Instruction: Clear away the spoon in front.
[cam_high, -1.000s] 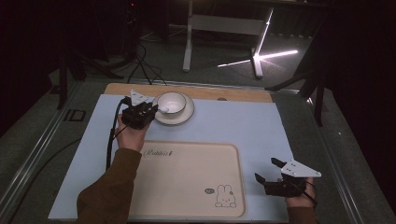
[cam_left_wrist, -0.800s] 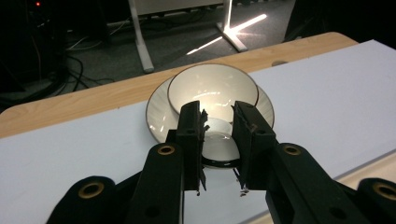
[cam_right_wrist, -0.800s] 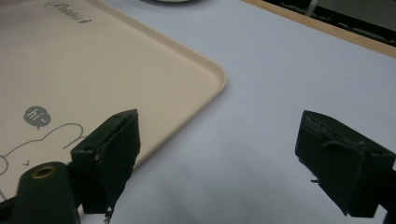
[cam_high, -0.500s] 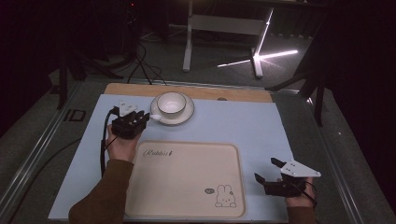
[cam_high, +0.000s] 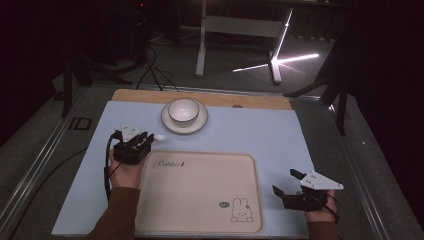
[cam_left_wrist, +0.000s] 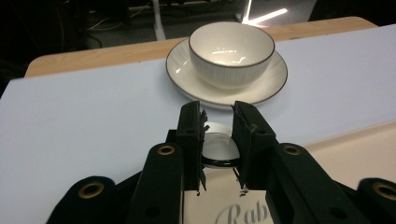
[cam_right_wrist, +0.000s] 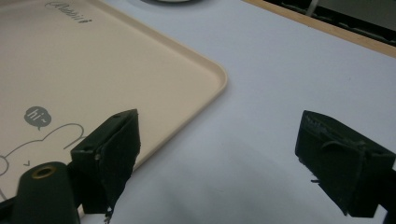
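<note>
Between left tool (cam_left_wrist: 218, 140) jaws: white spoon (cam_left_wrist: 218, 148) clamped, plain from left gripper view; right tool (cam_right_wrist: 219, 158) jaws wide apart.

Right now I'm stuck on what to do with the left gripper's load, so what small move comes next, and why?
Probably carry it on over the tray and lower it there. The left gripper is shut on a small white spoon-like piece, held above the tray's near edge, away from the bowl and saucer. The right gripper waits open beside the tray.
</note>
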